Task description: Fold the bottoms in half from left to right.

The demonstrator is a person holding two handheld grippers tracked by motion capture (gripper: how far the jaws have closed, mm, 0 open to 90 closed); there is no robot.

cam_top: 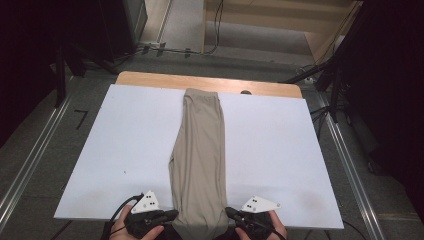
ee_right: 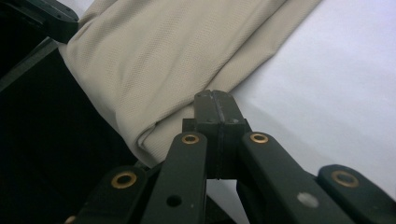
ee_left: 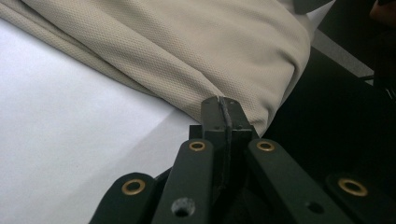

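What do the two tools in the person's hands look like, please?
The left tool and the right tool are black, each with two flat jaws on hinged links fixed by brass-coloured rivets. Each carries a pale grey three-cornered plate on top, marked with small dark dots. A black cable curves away from the left tool. No sleeve can be made out at the hands.

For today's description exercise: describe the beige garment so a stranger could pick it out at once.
Find the white board covering the wooden table. Down its middle, from far edge to near edge, lies the beige garment, a long folded strip. It is the sole cloth item, its near end drooping over the edge between both grippers.
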